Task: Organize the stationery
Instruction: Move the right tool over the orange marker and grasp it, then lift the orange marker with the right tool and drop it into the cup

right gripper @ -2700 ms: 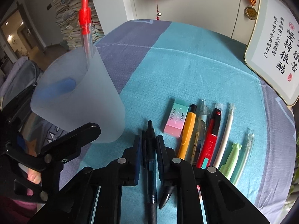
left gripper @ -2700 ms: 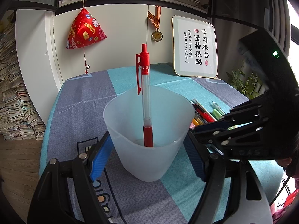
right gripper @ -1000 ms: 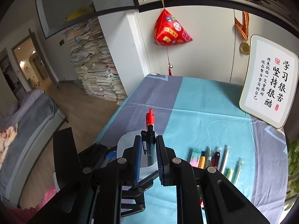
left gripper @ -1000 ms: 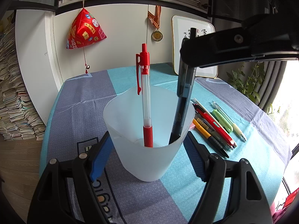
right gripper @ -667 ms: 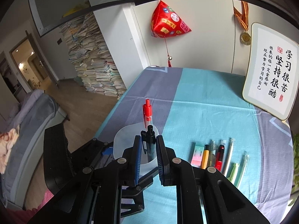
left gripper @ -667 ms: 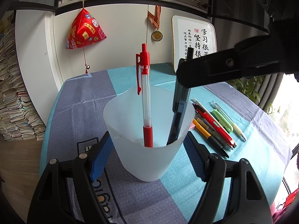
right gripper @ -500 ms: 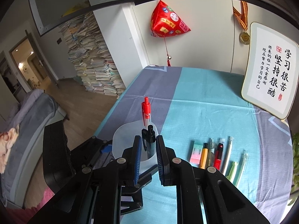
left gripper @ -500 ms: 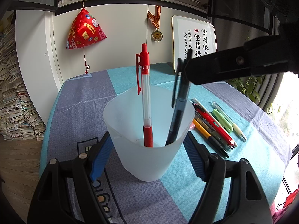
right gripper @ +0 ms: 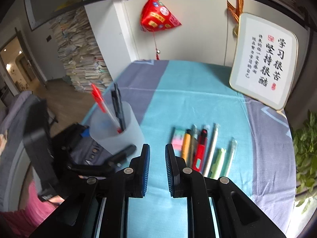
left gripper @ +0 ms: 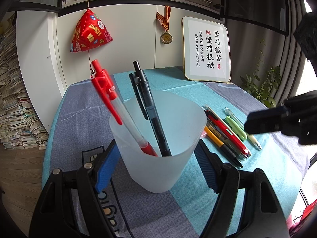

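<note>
Left gripper [left gripper: 158, 164], blue-padded fingers clamped on the lower wall of a translucent white plastic cup [left gripper: 158, 158] that stands on a table covered with a teal and grey-purple cloth [left gripper: 79, 119]. Inside the cup, a red click pen with a clear barrel [left gripper: 111, 103] leans toward the left rim; beside it a black click pen [left gripper: 148, 107] leans the same way, less steeply. Both pens rest tip-down on the cup's floor, their clips above the rim.

Right gripper [right gripper: 157, 167], jaws parted by a narrow gap with nothing between the blue pads, held above the teal cloth between the cup and the row of loose stationery. In the left wrist view one of its black fingers [left gripper: 277, 119] shows above that row.

The row, on the cloth right of the cup, from the cup outward: a pink and mint eraser [right gripper: 177, 136], an orange pen [right gripper: 186, 144], a clear-barrelled pen [right gripper: 193, 140], a red pen [right gripper: 200, 150], a white pen [right gripper: 211, 148], a pale green pen [right gripper: 217, 162], a clear mint pen [right gripper: 230, 152]. They lie roughly parallel, close together.

Background: a framed calligraphy board [left gripper: 207, 49], a red pyramid-shaped hanging ornament [left gripper: 89, 33], a medal on a striped ribbon [left gripper: 166, 37].
</note>
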Action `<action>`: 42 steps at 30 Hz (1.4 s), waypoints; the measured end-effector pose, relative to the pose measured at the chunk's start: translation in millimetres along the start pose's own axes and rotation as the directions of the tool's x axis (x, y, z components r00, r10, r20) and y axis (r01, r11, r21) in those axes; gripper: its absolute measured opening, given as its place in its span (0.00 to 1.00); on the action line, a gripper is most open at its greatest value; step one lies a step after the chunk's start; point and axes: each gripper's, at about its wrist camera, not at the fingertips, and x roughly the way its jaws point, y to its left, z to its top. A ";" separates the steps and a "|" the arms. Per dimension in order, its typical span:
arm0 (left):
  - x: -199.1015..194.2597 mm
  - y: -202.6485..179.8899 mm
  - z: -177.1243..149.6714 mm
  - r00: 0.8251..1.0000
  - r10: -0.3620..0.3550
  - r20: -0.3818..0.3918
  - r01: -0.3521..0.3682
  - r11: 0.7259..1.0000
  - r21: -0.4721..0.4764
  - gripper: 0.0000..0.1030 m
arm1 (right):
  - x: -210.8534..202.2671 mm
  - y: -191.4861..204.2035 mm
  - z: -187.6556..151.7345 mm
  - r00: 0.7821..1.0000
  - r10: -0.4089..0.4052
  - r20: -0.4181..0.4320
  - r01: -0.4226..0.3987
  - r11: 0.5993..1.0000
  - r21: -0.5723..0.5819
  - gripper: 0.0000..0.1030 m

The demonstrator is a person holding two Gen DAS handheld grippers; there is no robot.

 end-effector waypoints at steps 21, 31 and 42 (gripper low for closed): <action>-0.3 -0.5 0.1 1.000 0.001 0.000 -0.001 1.000 0.000 0.73 | 70.7 -20.7 -13.7 0.990 -0.067 -0.120 0.074 0.996 0.052 0.16; -0.2 -0.6 0.1 1.000 0.001 0.000 -0.001 1.000 0.001 0.73 | 45.2 -16.1 -43.7 0.983 0.003 -0.183 0.001 1.000 0.022 0.11; -0.2 -0.6 0.1 1.000 0.001 0.000 -0.001 1.000 0.001 0.73 | 4.7 -20.0 -99.1 0.954 -0.023 -0.297 0.007 0.998 -0.057 0.11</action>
